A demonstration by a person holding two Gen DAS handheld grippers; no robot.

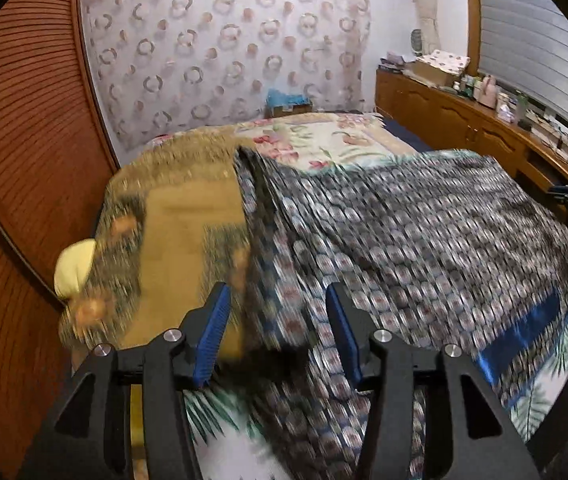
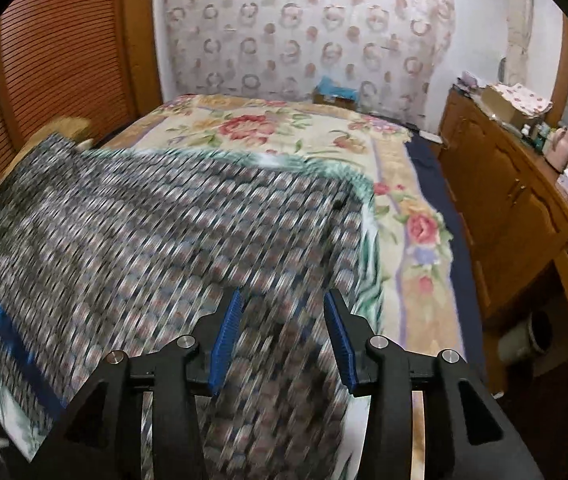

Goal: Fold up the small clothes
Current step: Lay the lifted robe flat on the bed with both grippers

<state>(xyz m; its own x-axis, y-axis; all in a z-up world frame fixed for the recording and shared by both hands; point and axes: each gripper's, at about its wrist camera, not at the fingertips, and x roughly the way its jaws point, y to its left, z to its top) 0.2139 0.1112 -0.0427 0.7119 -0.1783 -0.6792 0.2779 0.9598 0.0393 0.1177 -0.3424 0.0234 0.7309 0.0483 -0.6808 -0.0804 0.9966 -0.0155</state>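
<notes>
A patterned garment [image 1: 424, 232] in grey, blue and red lies spread on the bed, blurred by motion, with a shiny blue band [image 1: 524, 336] along one edge. It also fills the right wrist view [image 2: 156, 240]. My left gripper [image 1: 278, 308] is open, its blue pads apart just above the garment's left edge. My right gripper [image 2: 282, 312] is open over the garment's right part. Neither holds cloth.
The bed has a floral blanket [image 2: 268, 128] and a brown-gold cover [image 1: 188, 208] at left. A wooden sideboard [image 2: 516, 200] with clutter runs along the right. A slatted wooden wall [image 1: 24, 140] is at left. A yellow item [image 1: 74, 268] lies at the bed's left edge.
</notes>
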